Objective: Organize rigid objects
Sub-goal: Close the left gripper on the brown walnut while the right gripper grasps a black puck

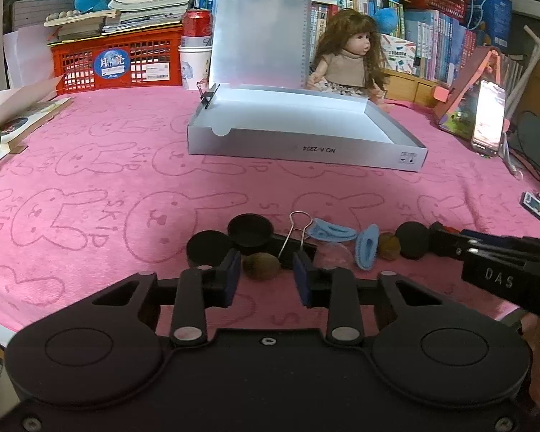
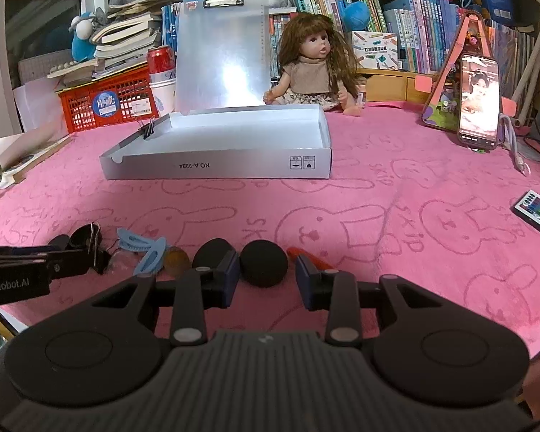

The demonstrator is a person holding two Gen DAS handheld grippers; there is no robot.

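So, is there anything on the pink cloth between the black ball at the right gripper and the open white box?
Nothing visible. From the black ball at the right gripper, only bare pink cloth stretches to the white box's front wall.

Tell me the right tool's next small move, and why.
Probably close the right tool a little: the black round ball sits between its blue pads, yet a narrow gap shows beside one pad, so the grip looks unfinished.
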